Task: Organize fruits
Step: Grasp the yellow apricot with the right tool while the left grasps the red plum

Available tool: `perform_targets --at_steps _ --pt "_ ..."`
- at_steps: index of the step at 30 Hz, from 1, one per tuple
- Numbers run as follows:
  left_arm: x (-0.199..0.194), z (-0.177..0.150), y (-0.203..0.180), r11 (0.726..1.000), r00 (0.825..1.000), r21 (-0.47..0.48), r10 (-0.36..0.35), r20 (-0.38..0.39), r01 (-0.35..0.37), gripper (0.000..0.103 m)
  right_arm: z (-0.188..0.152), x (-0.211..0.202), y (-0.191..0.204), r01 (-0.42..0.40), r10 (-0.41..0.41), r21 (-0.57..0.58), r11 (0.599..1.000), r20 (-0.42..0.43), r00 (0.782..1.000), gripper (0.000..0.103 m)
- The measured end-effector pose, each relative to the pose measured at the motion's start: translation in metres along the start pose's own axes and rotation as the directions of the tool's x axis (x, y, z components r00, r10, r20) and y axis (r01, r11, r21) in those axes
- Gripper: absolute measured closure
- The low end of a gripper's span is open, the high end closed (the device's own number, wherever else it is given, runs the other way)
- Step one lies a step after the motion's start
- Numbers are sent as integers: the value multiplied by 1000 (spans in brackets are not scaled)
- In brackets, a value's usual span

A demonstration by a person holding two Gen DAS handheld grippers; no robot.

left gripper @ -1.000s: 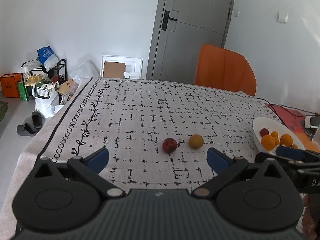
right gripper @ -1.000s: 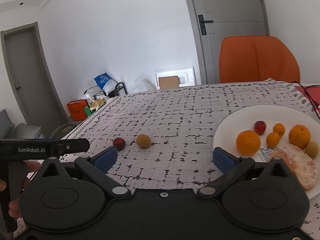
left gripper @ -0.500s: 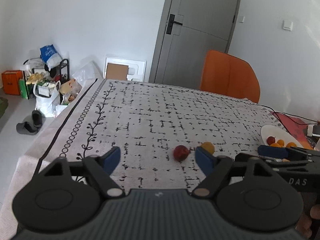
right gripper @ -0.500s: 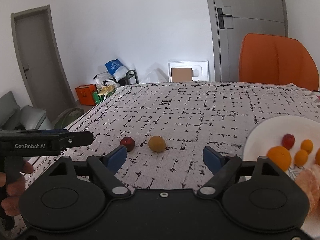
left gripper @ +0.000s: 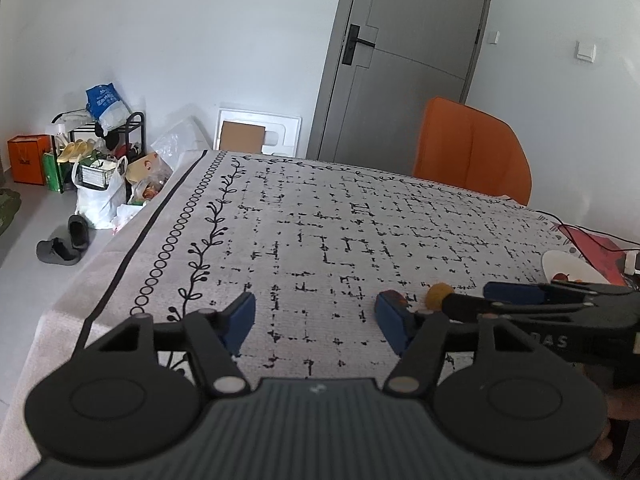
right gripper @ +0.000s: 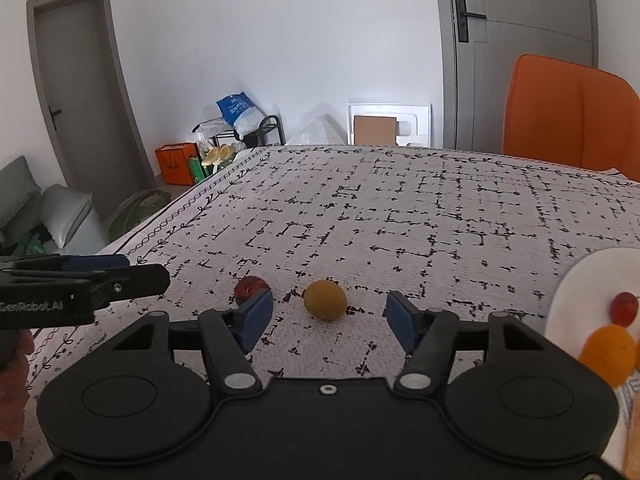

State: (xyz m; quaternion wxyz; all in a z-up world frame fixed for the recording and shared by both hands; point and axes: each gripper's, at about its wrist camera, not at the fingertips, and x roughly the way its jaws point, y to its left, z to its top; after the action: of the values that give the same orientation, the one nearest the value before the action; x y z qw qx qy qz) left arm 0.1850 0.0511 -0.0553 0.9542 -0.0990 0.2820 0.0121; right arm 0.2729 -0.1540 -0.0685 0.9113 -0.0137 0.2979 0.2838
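Note:
A small yellow-brown fruit [right gripper: 325, 300] and a small dark red fruit [right gripper: 249, 288] lie on the patterned tablecloth. My right gripper [right gripper: 329, 315] is open, its blue fingers on either side of the yellow fruit, apart from it. The red fruit sits just behind its left finger. A white plate [right gripper: 576, 280] at the right holds a red fruit [right gripper: 625, 306] and an orange [right gripper: 608, 354]. My left gripper [left gripper: 315, 317] is open and empty over the cloth. In the left wrist view the yellow fruit [left gripper: 438, 295] shows beside my right finger, the red fruit mostly hidden.
An orange chair [left gripper: 472, 152] stands at the table's far side. The table's left edge [left gripper: 132, 248] drops to a floor with bags, slippers and a rack. A red mat and cables [left gripper: 592, 240] lie behind the plate [left gripper: 568, 264].
My right gripper has moved left and closer to the yellow fruit, which now lies between its fingers. My left gripper has swung left, away from the two fruits.

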Motion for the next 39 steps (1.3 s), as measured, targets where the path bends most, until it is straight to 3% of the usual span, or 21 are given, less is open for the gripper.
perform_targets --at_steps 5,7,9,17,33,35,37,39 --pt "5 0 0 1000 1000 5 4 -1 -4 38 2 12 0 6 -6 -4 1000 -16 1000 54" --pt "7 0 0 1000 1000 3 5 -4 -5 38 2 18 0 3 -3 -1 1000 -28 1000 72" --pt "9 1 0 1000 1000 5 6 -8 -6 38 1 22 -1 -5 5 -8 1000 -40 999 77" --pt "16 1 -12 1000 1000 26 -11 -11 11 39 1 6 -4 10 -10 -8 1000 -10 1000 78" --pt "41 -4 -46 996 997 71 -49 -54 53 54 1 -39 -20 68 -69 20 997 63 996 78" --pt "46 -5 -48 996 997 75 -44 -62 49 59 1 -43 -20 79 -80 17 997 72 994 78" --pt "53 -5 -50 995 996 84 -41 -76 48 78 0 -48 -22 80 -82 25 996 74 994 78" --pt "57 -5 -53 995 996 91 -31 -79 39 81 -1 -52 -22 86 -88 26 996 78 993 78"
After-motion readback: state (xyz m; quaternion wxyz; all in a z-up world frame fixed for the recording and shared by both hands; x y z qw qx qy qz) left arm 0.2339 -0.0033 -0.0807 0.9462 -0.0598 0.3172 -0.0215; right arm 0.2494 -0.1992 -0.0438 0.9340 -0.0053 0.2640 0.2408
